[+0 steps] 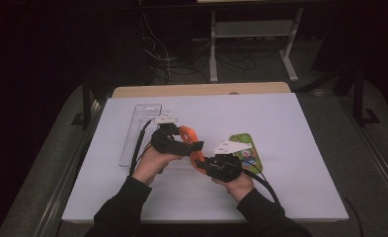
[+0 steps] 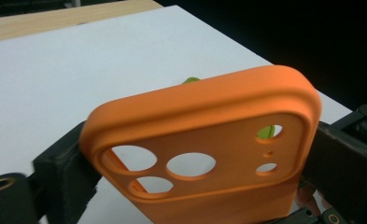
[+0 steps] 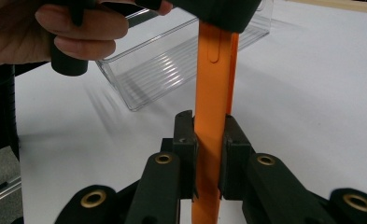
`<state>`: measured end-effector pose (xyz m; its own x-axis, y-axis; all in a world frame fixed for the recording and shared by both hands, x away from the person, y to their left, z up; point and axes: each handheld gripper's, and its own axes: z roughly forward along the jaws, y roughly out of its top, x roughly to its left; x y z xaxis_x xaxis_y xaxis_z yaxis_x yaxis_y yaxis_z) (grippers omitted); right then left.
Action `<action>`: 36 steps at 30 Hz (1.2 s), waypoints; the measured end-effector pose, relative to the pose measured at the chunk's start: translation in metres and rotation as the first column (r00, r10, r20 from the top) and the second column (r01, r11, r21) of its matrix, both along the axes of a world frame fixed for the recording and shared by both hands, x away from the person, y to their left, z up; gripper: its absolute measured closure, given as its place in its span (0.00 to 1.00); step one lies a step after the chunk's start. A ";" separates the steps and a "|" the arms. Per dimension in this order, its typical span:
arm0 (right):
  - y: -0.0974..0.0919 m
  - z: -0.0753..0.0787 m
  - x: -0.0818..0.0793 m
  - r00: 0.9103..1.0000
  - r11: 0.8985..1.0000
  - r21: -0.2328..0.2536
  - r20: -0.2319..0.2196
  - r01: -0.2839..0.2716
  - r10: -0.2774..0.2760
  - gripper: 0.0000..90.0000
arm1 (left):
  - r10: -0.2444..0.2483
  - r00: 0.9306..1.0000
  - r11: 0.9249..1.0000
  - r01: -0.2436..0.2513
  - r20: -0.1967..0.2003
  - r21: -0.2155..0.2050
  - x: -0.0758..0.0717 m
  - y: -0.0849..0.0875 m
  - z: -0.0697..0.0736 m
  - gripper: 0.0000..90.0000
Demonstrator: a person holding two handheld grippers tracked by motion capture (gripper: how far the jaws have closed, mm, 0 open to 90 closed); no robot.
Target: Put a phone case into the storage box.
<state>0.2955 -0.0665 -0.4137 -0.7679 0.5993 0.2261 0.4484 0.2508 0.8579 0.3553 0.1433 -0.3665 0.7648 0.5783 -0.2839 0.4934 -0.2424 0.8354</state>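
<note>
An orange phone case is held up over the white table sheet between both grippers. My left gripper spans the case's width; in the left gripper view its black jaws press both side edges of the case, with the camera cut-outs facing the lens. My right gripper is shut on the case's thin wall; in the right gripper view its pads clamp the edge-on orange case. The left gripper's jaw caps the case's top there, under a hand.
A clear plastic tray lies lengthwise at the left of the sheet, just behind the left hand, and appears again as the clear tray. A green phone-shaped item lies flat beside the right gripper. A wooden table edge runs along the back.
</note>
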 end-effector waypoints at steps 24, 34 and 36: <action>0.002 -0.004 0.001 1.000 0.999 -0.036 -0.008 0.011 -0.011 0.70 | -0.037 0.998 0.999 0.037 0.043 -0.008 -0.002 -0.003 0.000 0.16; -0.026 0.004 0.008 1.000 0.996 -0.094 -0.027 -0.005 0.002 0.26 | -0.002 0.998 1.000 0.001 0.055 0.014 0.007 0.004 0.013 0.16; -0.036 0.004 0.010 1.000 0.993 -0.118 -0.016 -0.002 0.000 0.19 | 0.003 0.998 1.000 -0.005 0.064 0.030 0.010 0.007 0.018 0.16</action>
